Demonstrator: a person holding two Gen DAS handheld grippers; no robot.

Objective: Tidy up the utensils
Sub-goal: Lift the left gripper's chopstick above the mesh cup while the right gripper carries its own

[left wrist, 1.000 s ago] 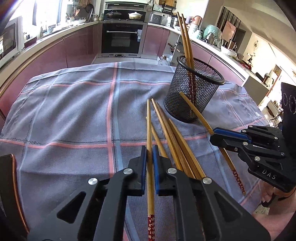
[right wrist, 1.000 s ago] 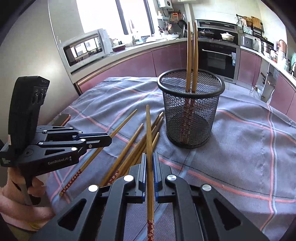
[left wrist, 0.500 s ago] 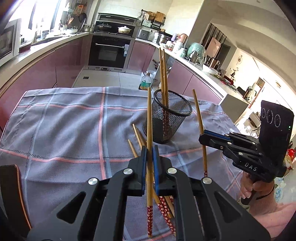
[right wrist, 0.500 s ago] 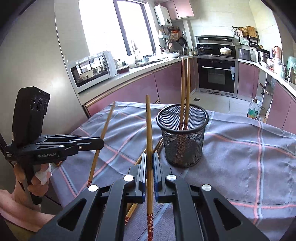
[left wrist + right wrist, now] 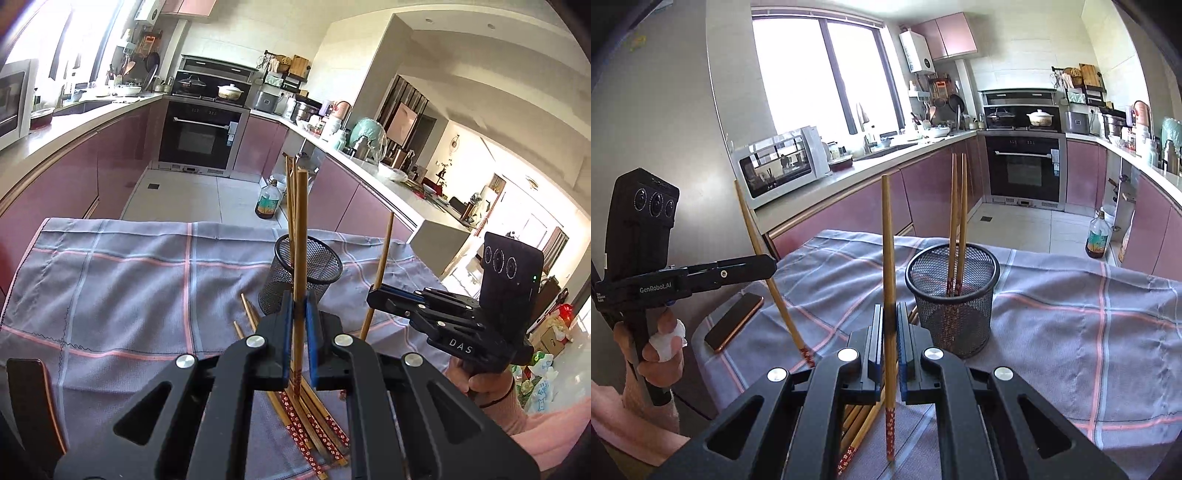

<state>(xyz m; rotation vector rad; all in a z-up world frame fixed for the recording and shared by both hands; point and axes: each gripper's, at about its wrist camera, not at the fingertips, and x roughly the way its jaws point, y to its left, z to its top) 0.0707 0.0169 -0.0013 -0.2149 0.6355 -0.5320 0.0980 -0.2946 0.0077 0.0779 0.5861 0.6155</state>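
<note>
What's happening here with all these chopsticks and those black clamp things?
A person holds a left gripper and a right gripper, each shut on one chopstick lifted off the cloth. Two chopsticks already stand in the mesh cup; several loose chopsticks lie on the table.

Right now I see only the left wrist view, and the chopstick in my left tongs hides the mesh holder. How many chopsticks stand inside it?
Observer: Two chopsticks stand in the mesh holder, close together, patterned ends down.
Operator: Where is the patterned end of the chopstick in the right tongs?
Observer: The right tongs are shut on the right chopstick. Its patterned end hangs below them. I cannot tell whether it touches the cloth.
Operator: What is the dark thing at my lower left?
Observer: A phone, lying flat on the cloth.
</note>
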